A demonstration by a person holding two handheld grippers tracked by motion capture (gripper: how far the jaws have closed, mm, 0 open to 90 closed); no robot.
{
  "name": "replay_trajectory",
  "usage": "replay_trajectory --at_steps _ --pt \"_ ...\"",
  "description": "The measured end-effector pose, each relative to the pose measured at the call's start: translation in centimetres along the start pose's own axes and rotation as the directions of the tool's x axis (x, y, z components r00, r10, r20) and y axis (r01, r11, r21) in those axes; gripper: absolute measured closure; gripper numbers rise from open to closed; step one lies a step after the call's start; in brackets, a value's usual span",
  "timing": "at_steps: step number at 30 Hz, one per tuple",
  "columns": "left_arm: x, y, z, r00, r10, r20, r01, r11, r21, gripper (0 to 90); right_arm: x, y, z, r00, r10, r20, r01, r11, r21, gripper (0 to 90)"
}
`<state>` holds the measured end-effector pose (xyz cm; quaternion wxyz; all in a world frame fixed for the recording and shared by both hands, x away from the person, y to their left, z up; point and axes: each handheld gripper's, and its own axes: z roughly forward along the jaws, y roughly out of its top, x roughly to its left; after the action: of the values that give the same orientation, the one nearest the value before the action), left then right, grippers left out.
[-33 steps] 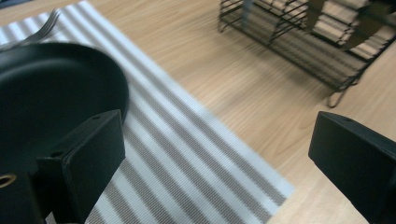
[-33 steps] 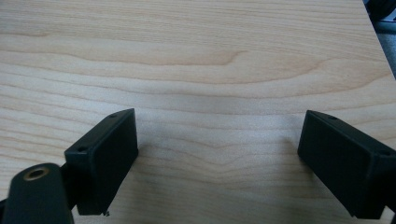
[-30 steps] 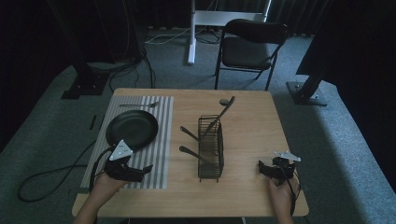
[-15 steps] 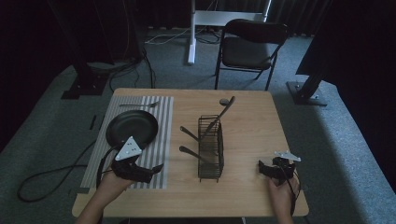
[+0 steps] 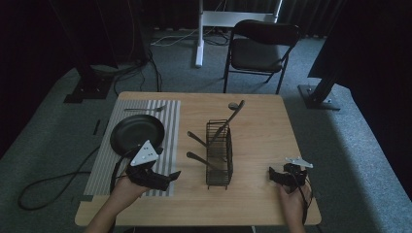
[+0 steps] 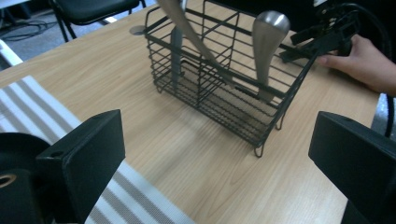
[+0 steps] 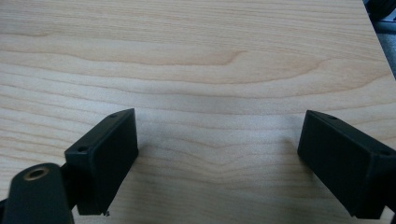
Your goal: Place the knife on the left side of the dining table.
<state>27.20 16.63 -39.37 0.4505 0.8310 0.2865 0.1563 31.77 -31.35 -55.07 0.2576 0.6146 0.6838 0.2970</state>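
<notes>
A black wire basket stands at the table's middle with several metal utensils leaning in it. In the left gripper view the basket is just ahead, and a rounded utensil handle sticks up from it. My left gripper is open over the edge of the striped mat, pointing at the basket, with nothing between its jaws. My right gripper rests open near the front right of the table, over bare wood.
A black pan lies on the striped mat, with a thin utensil beyond it. A small round grey object sits behind the basket. A folding chair stands past the far edge. Cables trail on the floor at left.
My left gripper has moved right, off the pan and toward the basket, and turned to face it. The right gripper has stayed in place.
</notes>
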Motion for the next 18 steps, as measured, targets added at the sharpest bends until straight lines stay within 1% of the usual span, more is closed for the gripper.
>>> replay_trajectory --at_steps 3,4,6,8,9,11,12,18 --pt "-0.2 0.3 0.2 1.0 0.007 0.003 -0.007 1.0 0.0 4.0 0.0 0.0 0.0 1.0 0.0 0.0 0.0 1.0 0.0 11.3" --pt "-0.4 0.7 0.4 0.9999 0.012 0.007 -0.012 0.9999 0.002 3.9 0.0 0.0 0.0 1.0 0.0 0.0 0.0 1.0 0.0 11.2" --pt "-0.5 1.1 0.6 0.9998 0.008 0.02 -0.008 1.0 0.003 4.0 0.0 0.0 0.0 1.0 0.0 0.0 0.0 1.0 0.0 11.3" --pt "-0.5 1.1 0.6 0.9998 0.008 0.02 -0.008 1.0 0.003 4.0 0.0 0.0 0.0 1.0 0.0 0.0 0.0 1.0 0.0 11.3" --pt "-0.7 1.4 0.8 0.9998 0.012 0.016 -0.012 0.9999 0.001 4.0 0.0 0.0 0.0 1.0 0.0 0.0 0.0 1.0 0.0 11.2" --pt "-0.8 1.8 1.0 0.9997 0.009 0.022 -0.009 1.0 -0.001 4.0 0.0 0.0 0.0 1.0 0.001 0.0 -0.001 1.0 0.0 11.3" --pt "-0.8 2.1 1.2 0.9995 0.003 0.033 -0.003 1.0 0.001 4.0 0.0 0.0 0.0 1.0 0.0 0.0 0.0 1.0 0.0 11.3" --pt "-1.1 2.9 1.8 0.9994 -0.01 0.034 0.01 0.9999 -0.006 4.0 0.0 0.0 0.0 1.0 0.001 0.0 -0.001 1.0 0.0 11.3"
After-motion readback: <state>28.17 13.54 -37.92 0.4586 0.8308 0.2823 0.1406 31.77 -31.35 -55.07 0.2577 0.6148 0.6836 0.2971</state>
